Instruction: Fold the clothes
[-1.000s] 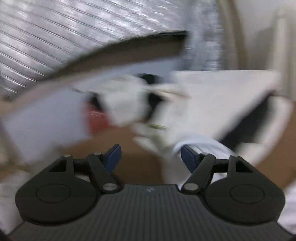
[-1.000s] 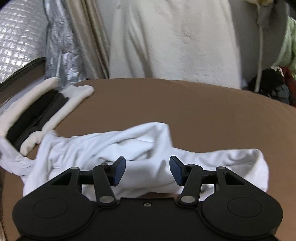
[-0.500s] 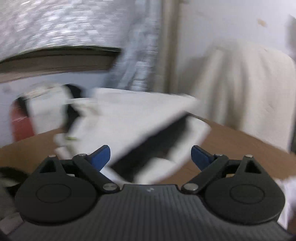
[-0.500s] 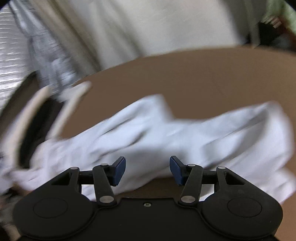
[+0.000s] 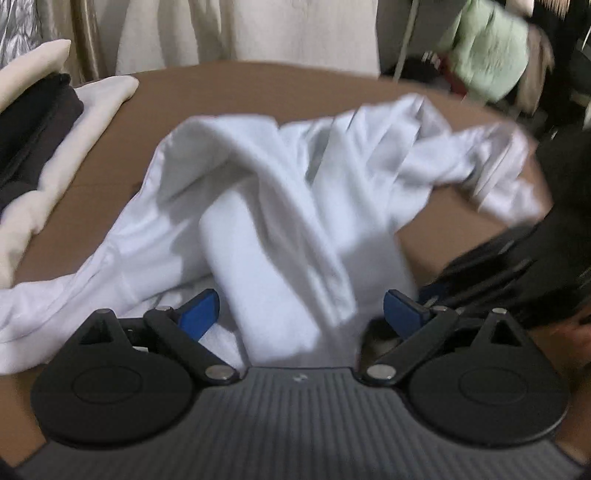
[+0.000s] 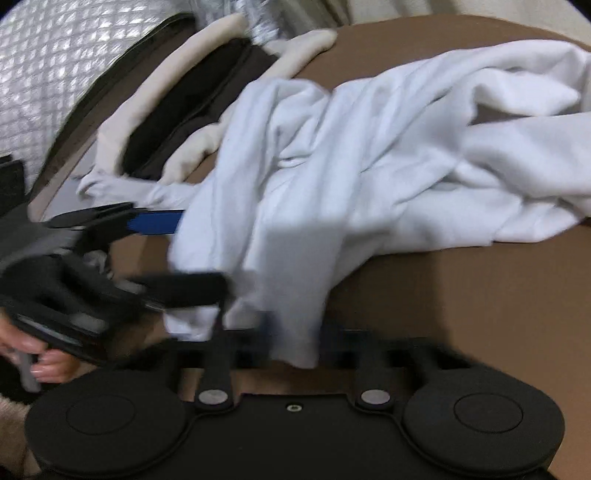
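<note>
A crumpled white garment (image 5: 280, 206) lies across the brown table (image 5: 258, 88). My left gripper (image 5: 301, 314) stands wide open low over its near part, and a thick fold of the cloth runs between the blue pads (image 5: 199, 314) without being pressed. In the right wrist view the same garment (image 6: 369, 155) spreads to the upper right. My right gripper (image 6: 291, 332), blurred, is closing its jaws, and the garment's near hanging edge is pinched between them. The left gripper (image 6: 184, 254) shows there at the left, with a person's hand (image 6: 40, 365) on it.
A folded stack of cream and black clothes (image 5: 33, 122) sits at the table's left edge (image 6: 177, 122). A quilted silver cover (image 6: 55, 74) lies beyond it. Cream cloth (image 5: 258, 29) hangs behind the table, and a green garment (image 5: 487, 48) is at the far right.
The left gripper swung from the folded stack to the white garment, sank, and its jaws widened. The right gripper dropped to the garment's near edge and its jaws came together on it.
</note>
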The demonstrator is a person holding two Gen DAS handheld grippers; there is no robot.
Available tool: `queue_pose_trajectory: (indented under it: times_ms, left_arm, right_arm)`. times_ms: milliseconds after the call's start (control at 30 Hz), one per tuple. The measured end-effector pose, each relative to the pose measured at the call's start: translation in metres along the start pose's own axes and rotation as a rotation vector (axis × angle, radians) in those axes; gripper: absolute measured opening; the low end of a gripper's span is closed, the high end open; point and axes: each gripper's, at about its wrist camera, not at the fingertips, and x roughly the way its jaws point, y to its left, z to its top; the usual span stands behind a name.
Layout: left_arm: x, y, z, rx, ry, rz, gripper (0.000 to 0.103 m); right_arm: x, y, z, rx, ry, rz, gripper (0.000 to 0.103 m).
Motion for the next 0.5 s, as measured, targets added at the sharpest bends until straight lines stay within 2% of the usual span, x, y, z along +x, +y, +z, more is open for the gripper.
queue_pose_trajectory:
  times_ms: [67,100,133,233,267,433,500]
  left_arm:
    - [0.003,0.001,0.000,0.001,0.015,0.029,0.097]
    - [0.003,0.002,-0.001,-0.008,0.010,0.032,0.097]
    - [-0.001,0.005,-0.001,-0.023,-0.006,0.020,0.092]
    - [-0.012,0.012,-0.002,-0.069,-0.055,-0.029,0.036]
    - [-0.017,0.014,-0.001,-0.086,-0.069,-0.052,0.026]
    - [-0.050,-0.004,0.001,-0.035,-0.237,-0.084,0.021]
    - [-0.053,-0.008,0.001,-0.026,-0.252,-0.078,0.021]
  right_arm:
    - [-0.005,0.001,0.004,-0.014,-0.025,0.002,0.015]
    - [-0.014,0.001,0.007,-0.019,-0.068,0.000,0.014]
    - [-0.023,0.001,0.010,-0.023,-0.110,-0.002,0.014]
    - [-0.049,0.000,0.019,-0.033,-0.232,-0.006,0.012]
    - [-0.057,-0.003,0.023,-0.024,-0.254,0.001,0.011]
    - [-0.075,-0.001,0.031,-0.063,-0.305,-0.084,0.011]
    - [-0.082,0.001,0.034,-0.073,-0.322,-0.097,0.011]
